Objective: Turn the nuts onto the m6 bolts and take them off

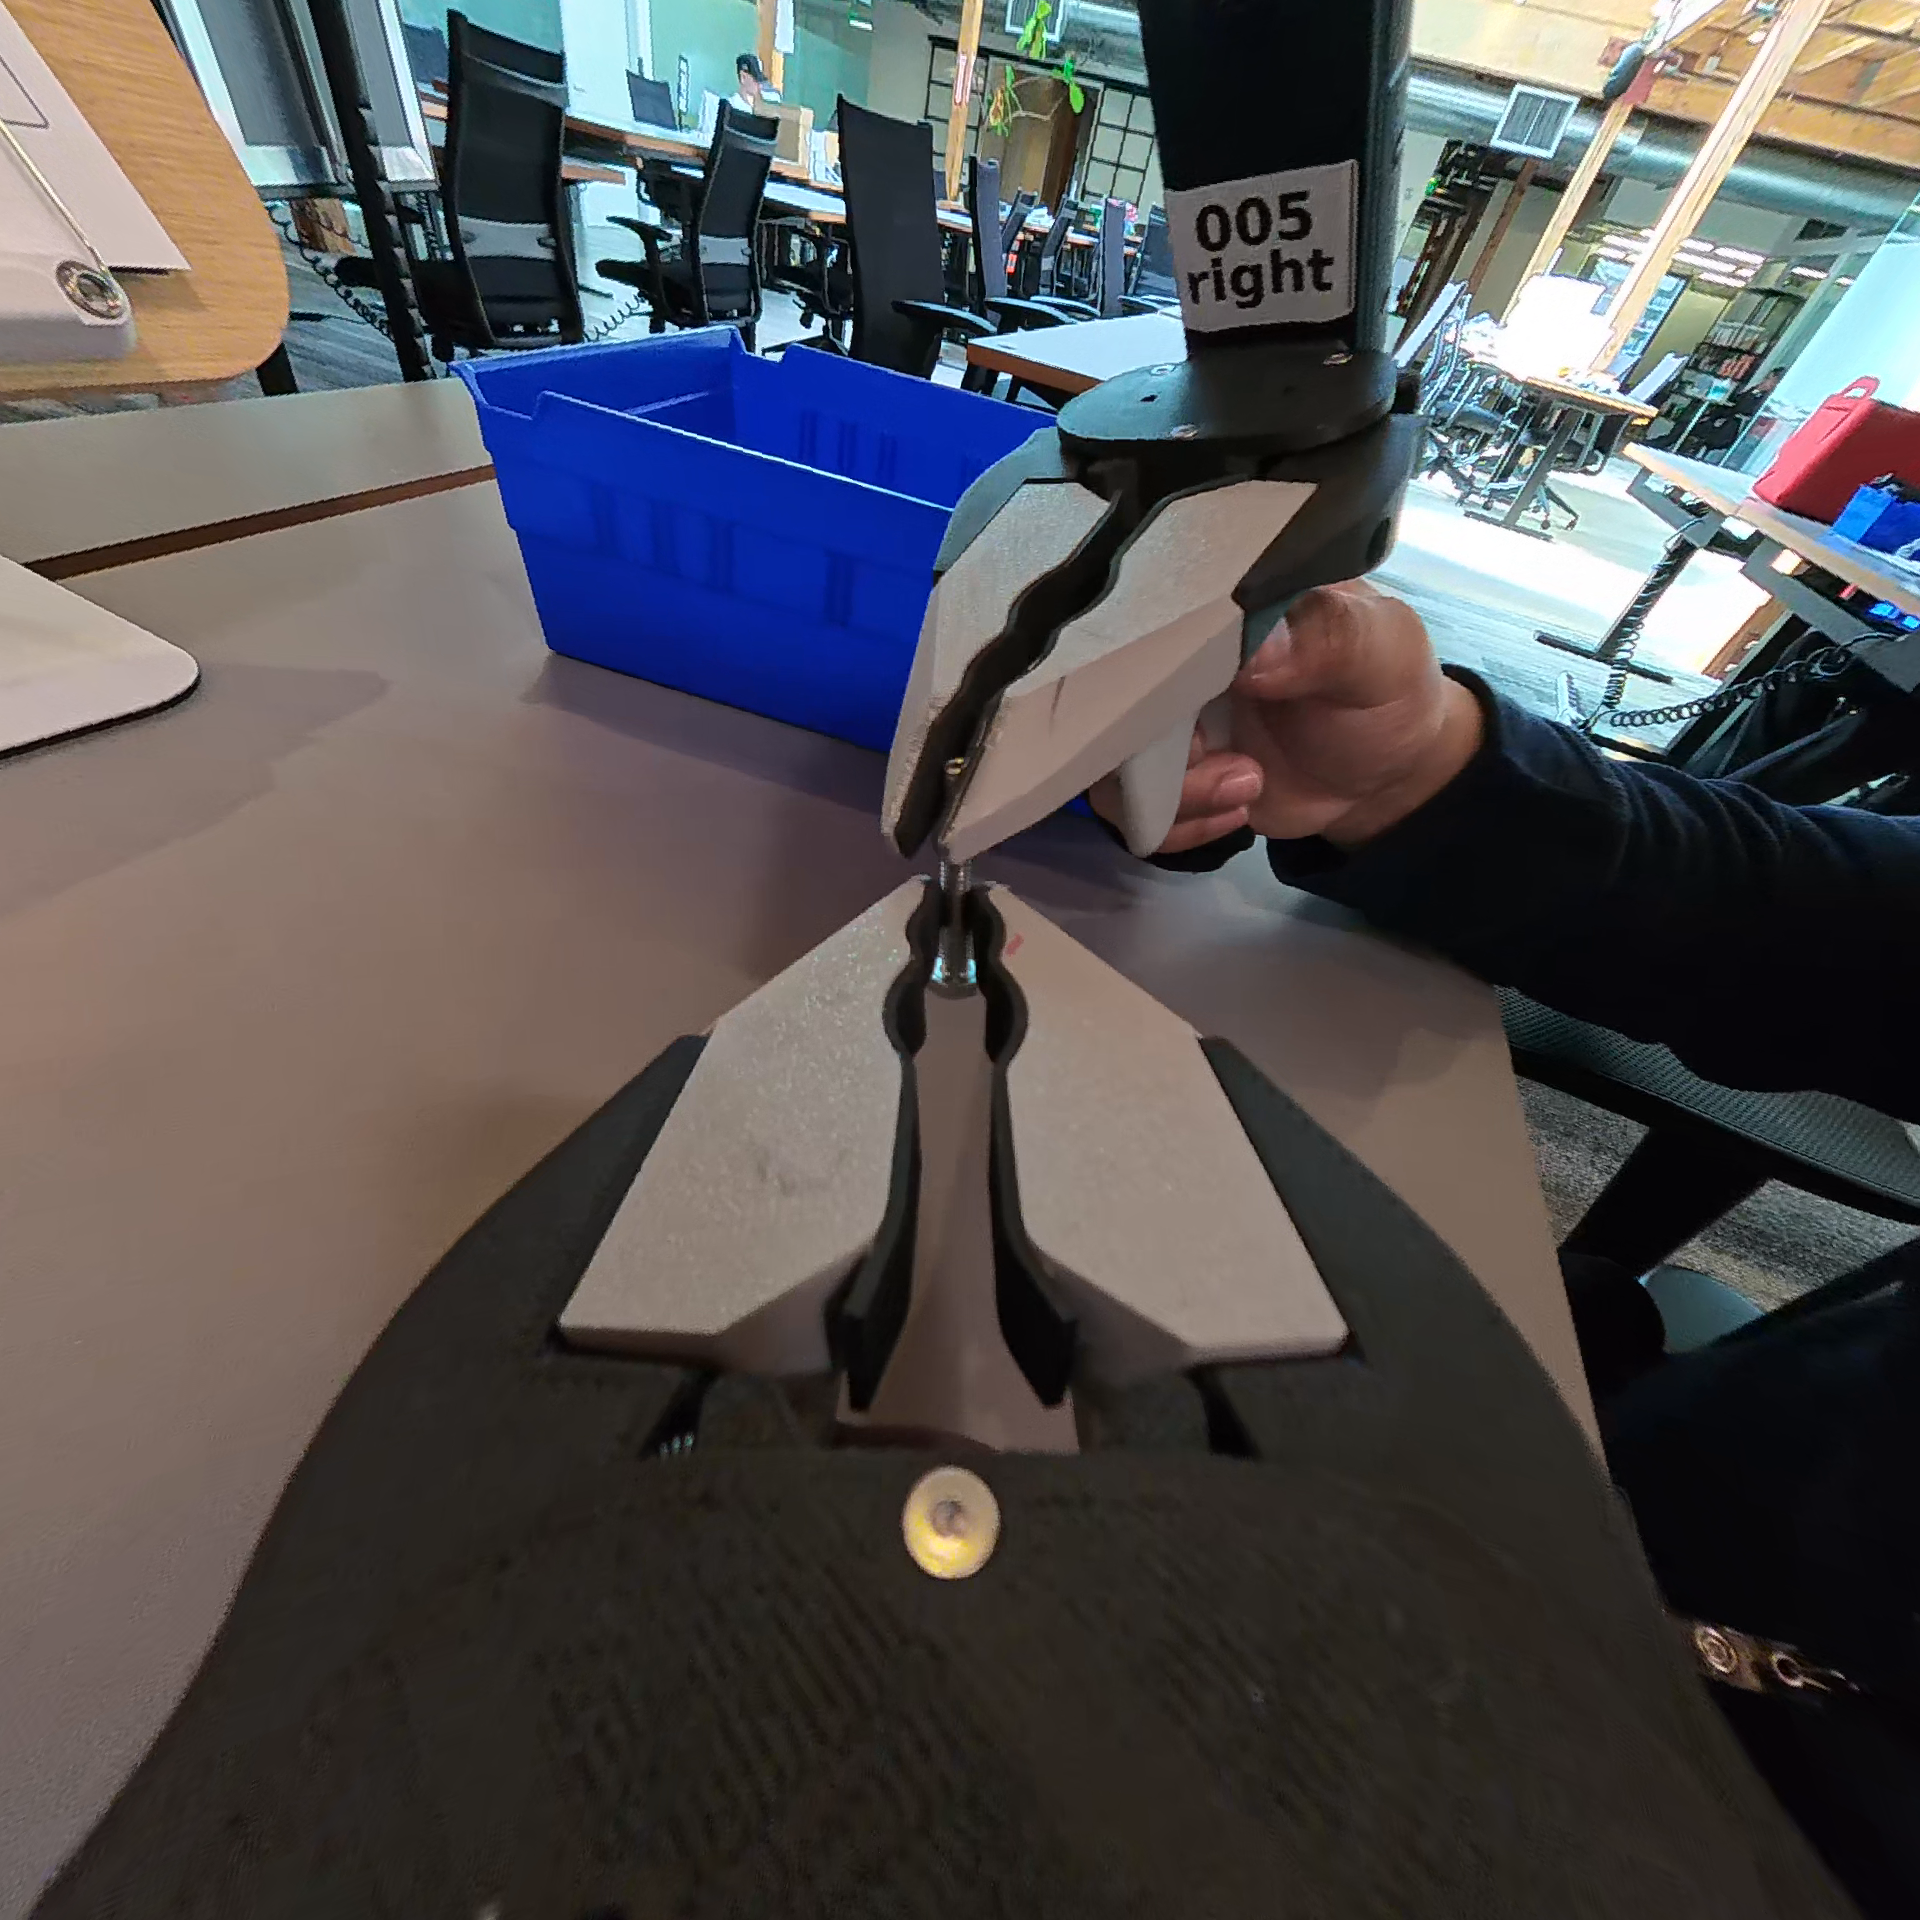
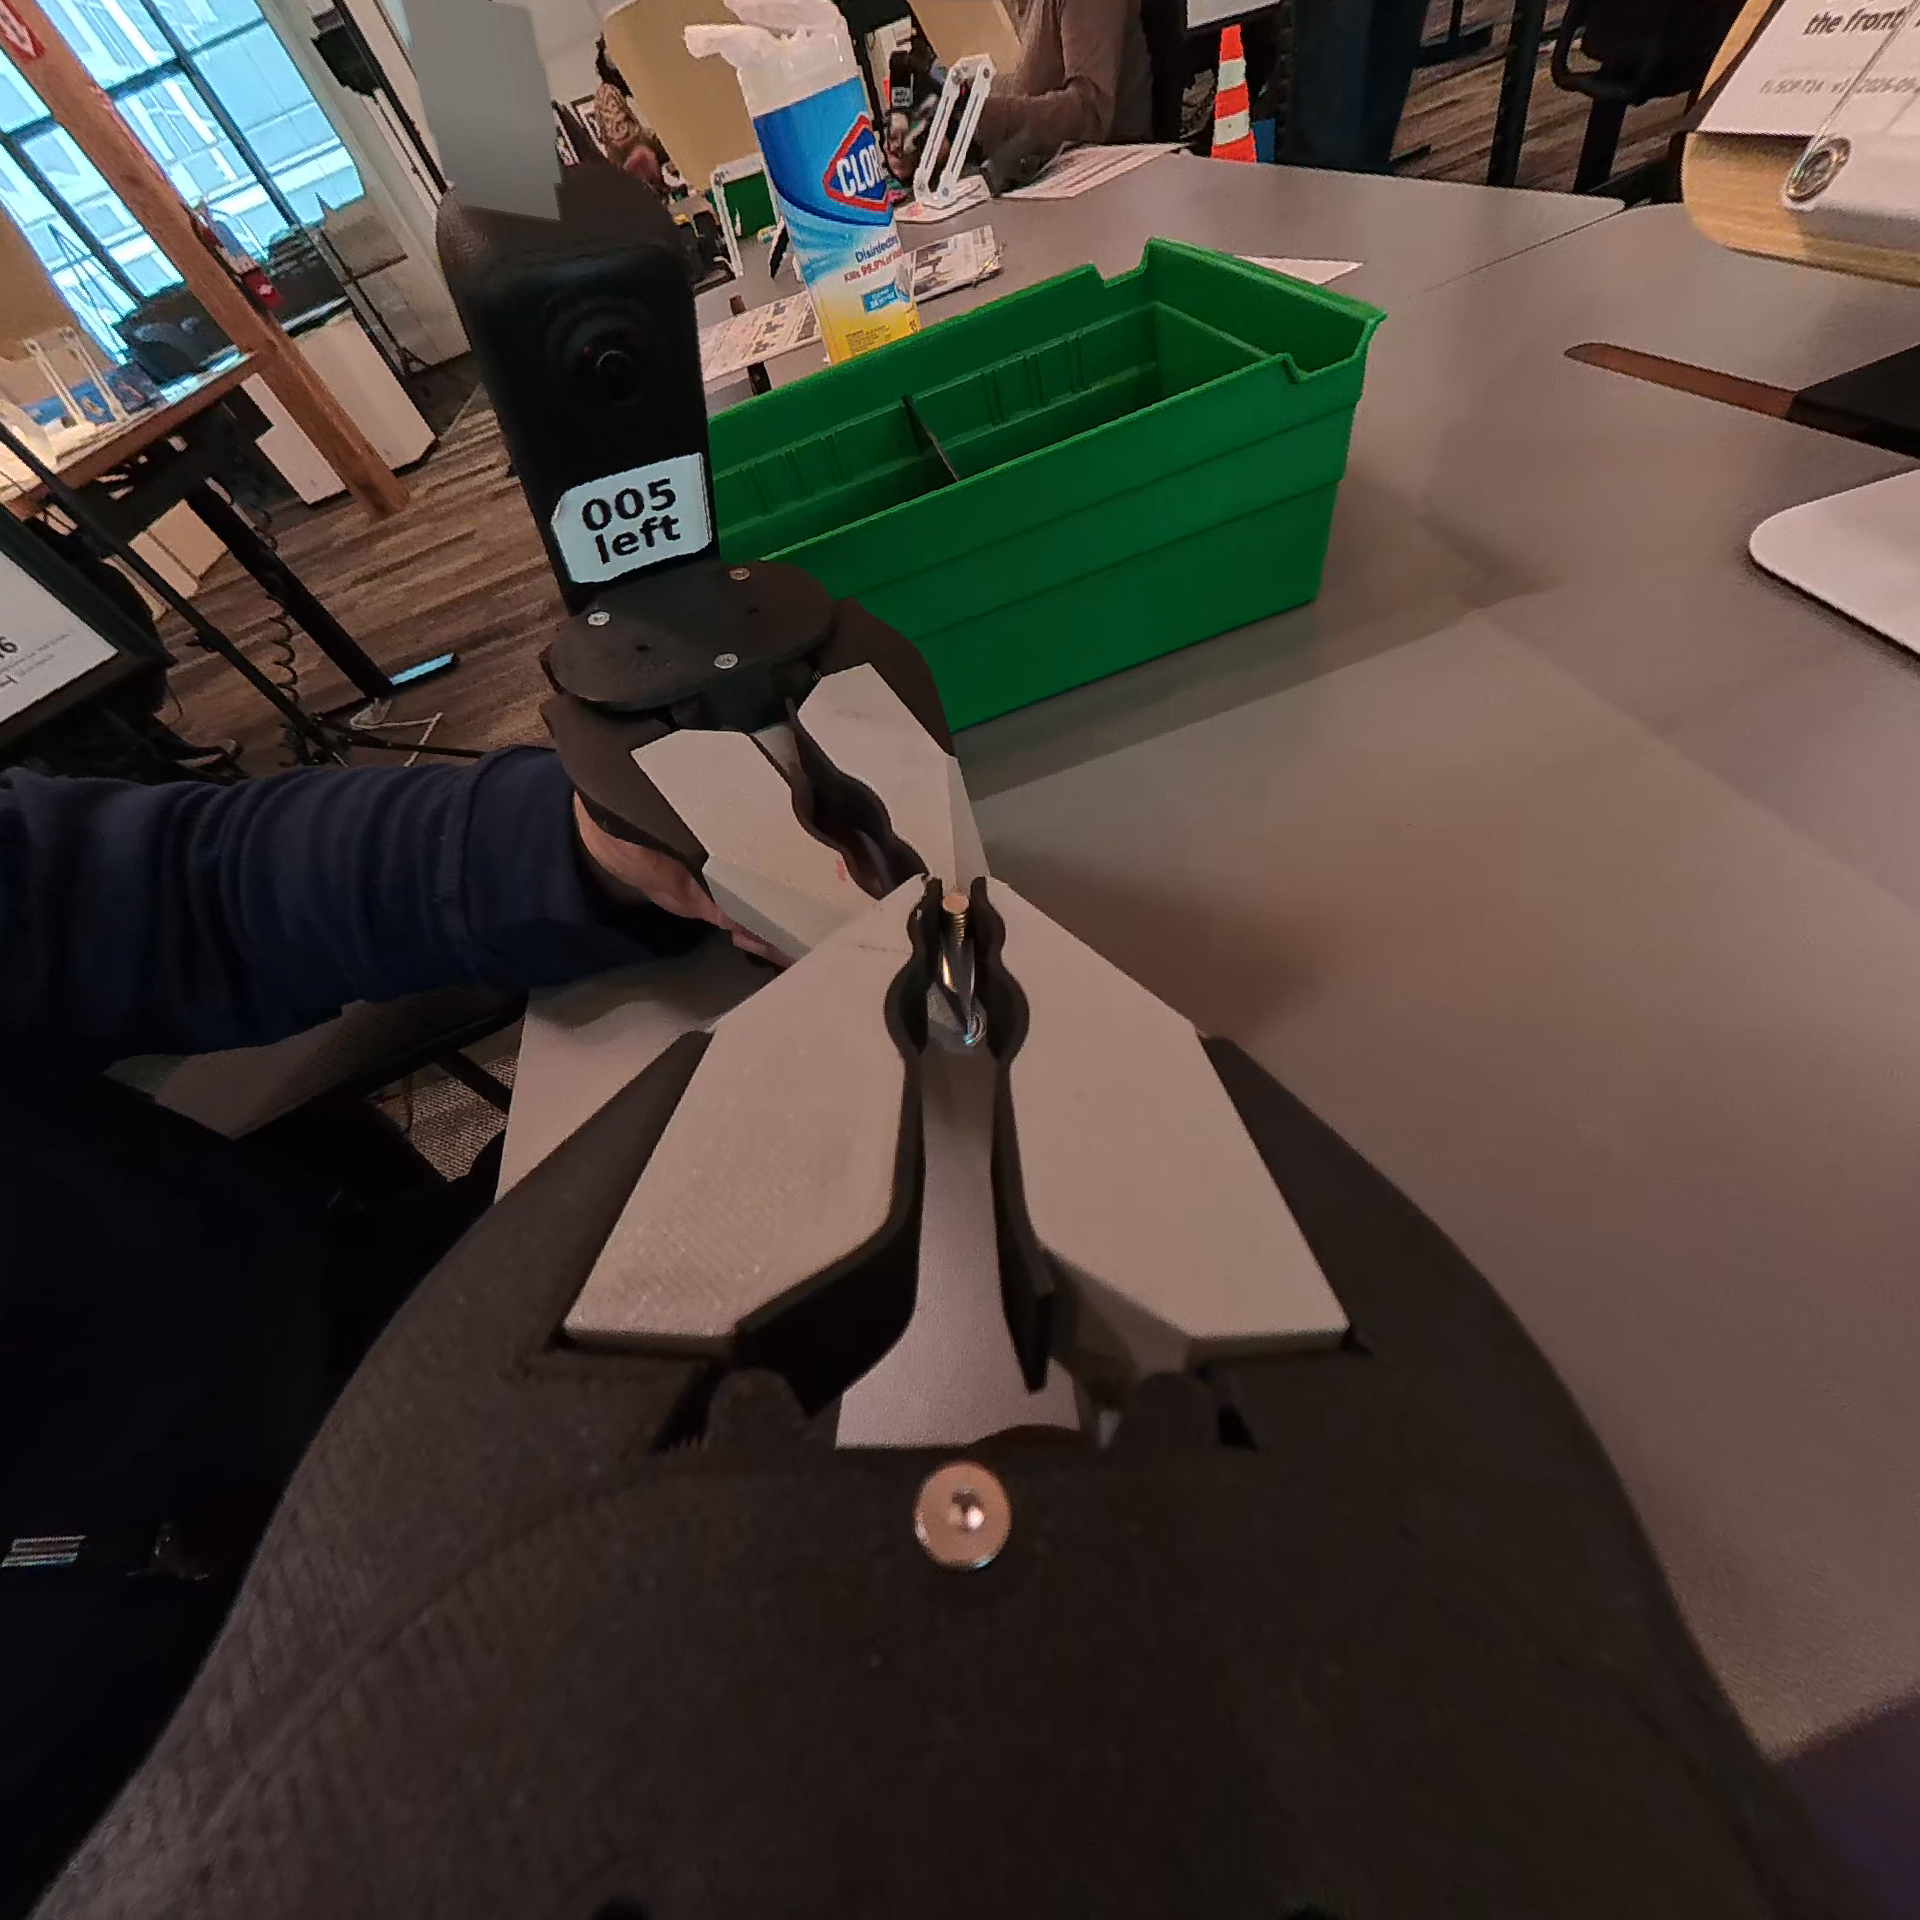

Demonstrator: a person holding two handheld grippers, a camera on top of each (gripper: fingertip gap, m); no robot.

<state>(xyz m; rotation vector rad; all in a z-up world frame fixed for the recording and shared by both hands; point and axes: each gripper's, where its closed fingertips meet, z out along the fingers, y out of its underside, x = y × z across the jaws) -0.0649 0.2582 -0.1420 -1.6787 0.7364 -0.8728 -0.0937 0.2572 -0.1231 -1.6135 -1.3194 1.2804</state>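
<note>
Open-plan office w/ rows of black chairs and long desks in the bg, and the work happens over a grey tabletop (image 1: pixel 364 831). A blue bin (image 1: pixel 727 540) sits toward the far edge in the left wrist view; a green bin (image 2: pixel 1039 499) w/ a divider sits toward the far edge in the right wrist view, a wipes canister (image 2: pixel 831 197) behind it.

Progress, as far as I can judge: somewhere mid-threading. The bolt (image 1: pixel 951 935) is held up off the tabletop between the two tools, and a nut (image 2: pixel 961 1023) looks to be on its shank. Can't tell which direction it's going, on or off, nor how many bolts are done. Both bins look empty from these angles, tho their floors are only partly visible.

Grippers: the left gripper (image 1: pixel 951 904) is nearly closed, only a narrow gap, and its black pads pinch the bolt, head end sitting in the scalloped notch, threaded end poking out past the tips. The right gripper (image 2: pixel 961 914) is pinched down the same way; in its own view the threaded shank runs between its pads w/ the nut in the wider notch, so I read it as gripping the nut/shank, but exactly which part it bites is hard to see. In the left wrist view its tips come down right onto the bolt's free end, tip-to-tip w/ the left one. A hand (image 1: pixel 1320 727) in a dark sleeve holds its handle.
</note>
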